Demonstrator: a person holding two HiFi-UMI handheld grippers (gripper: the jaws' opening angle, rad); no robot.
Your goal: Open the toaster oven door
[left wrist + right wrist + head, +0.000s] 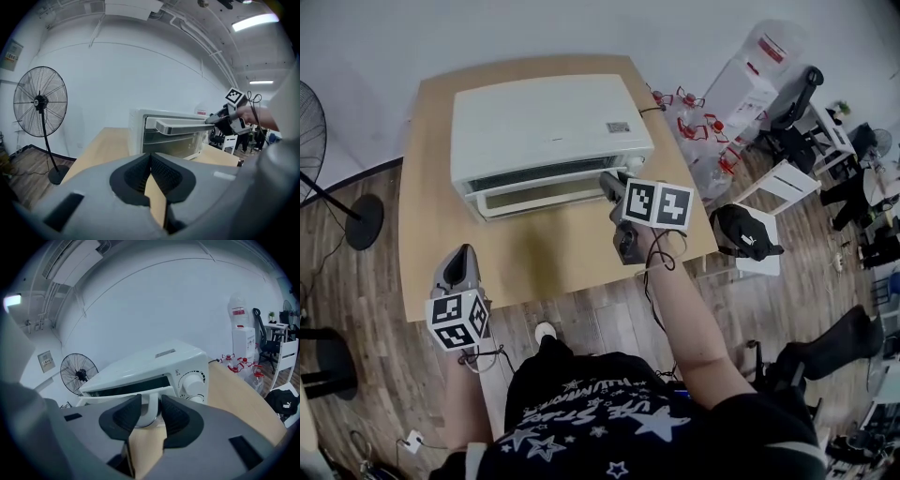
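Right hand-held gripper (150,402) is clamped on the right end of the door handle (180,127). In the right gripper view the white handle post sits squeezed between the two dark pads, just left of the knob (193,380).

Left hand-held gripper (151,159) is doing nothing. Its jaws are closed on each other with nothing between them, and it hangs at the near left edge of the table (562,253), well apart from the oven.

The toaster oven (546,122) sits toward the back of the table, front facing the person. Its door (546,197) looks tipped out a little at the top, with a dark slot above it, though I can't tell for sure it's off the latch.

So I'd call this the grab-done, pull-just-starting stage. The door looks hinged at the bottom, so the next move is pulling toward the person and down in an arc, letting the wrist roll with the handle. The oven looks light, so it may slide forward, and the free left gripper could brace it.
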